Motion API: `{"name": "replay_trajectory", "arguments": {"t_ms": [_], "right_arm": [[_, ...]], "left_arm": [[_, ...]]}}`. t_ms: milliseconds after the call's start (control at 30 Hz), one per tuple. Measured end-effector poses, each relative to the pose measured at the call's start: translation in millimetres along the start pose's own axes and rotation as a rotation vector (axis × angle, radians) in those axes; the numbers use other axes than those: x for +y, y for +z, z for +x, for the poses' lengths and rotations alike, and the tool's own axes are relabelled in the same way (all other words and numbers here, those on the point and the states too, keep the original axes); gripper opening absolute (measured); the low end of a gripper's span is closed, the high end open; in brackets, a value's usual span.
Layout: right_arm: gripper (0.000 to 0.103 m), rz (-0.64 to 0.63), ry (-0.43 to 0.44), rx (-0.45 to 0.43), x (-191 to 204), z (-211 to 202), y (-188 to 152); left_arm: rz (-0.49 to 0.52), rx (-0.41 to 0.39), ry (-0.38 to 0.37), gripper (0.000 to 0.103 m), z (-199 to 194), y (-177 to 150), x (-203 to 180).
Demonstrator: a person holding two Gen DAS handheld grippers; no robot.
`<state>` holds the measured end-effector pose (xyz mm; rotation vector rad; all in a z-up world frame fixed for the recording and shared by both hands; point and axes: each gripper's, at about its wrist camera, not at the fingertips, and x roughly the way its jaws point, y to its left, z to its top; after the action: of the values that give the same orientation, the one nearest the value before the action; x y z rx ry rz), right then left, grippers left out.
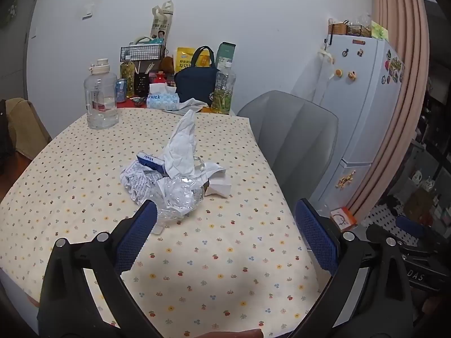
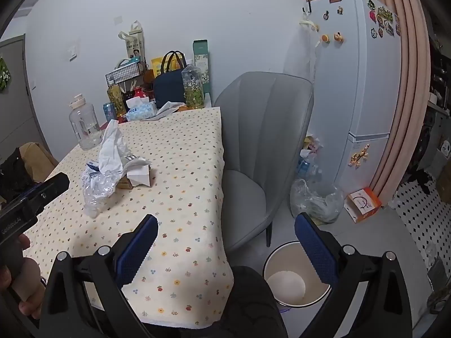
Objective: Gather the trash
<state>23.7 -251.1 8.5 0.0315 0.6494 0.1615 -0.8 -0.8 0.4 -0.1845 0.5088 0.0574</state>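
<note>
A heap of trash (image 1: 174, 174) lies mid-table on the flower-print cloth (image 1: 225, 253): crumpled white tissue (image 1: 183, 143), printed paper, clear crinkled plastic (image 1: 180, 197) and a small blue-and-white packet (image 1: 149, 162). My left gripper (image 1: 225, 211) hovers open just in front of the heap, its left fingertip near the plastic, nothing between the pads. In the right wrist view the same trash heap (image 2: 112, 166) sits far left, and my right gripper (image 2: 225, 225) hangs open over the table's right edge. A white waste bin (image 2: 296, 276) stands on the floor below it.
A grey chair (image 2: 265, 146) stands at the table's right side. Bottles, a big clear jug (image 1: 100, 98), a tissue box (image 1: 162, 100) and a dark bag (image 1: 196, 80) crowd the far end. A fridge (image 2: 358, 84), a plastic bag (image 2: 315, 200) and an orange box (image 2: 363, 204) lie beyond.
</note>
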Motion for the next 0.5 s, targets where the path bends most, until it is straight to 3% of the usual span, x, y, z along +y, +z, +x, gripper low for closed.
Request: {"name": "replay_trajectory", "arguments": {"t_ms": [500], "right_arm": [[0.095,0.008,0.02,-0.001,1,-7,4]], "left_arm": [[-0.005,0.002,-0.005,0.097,-8,16,8]]}}
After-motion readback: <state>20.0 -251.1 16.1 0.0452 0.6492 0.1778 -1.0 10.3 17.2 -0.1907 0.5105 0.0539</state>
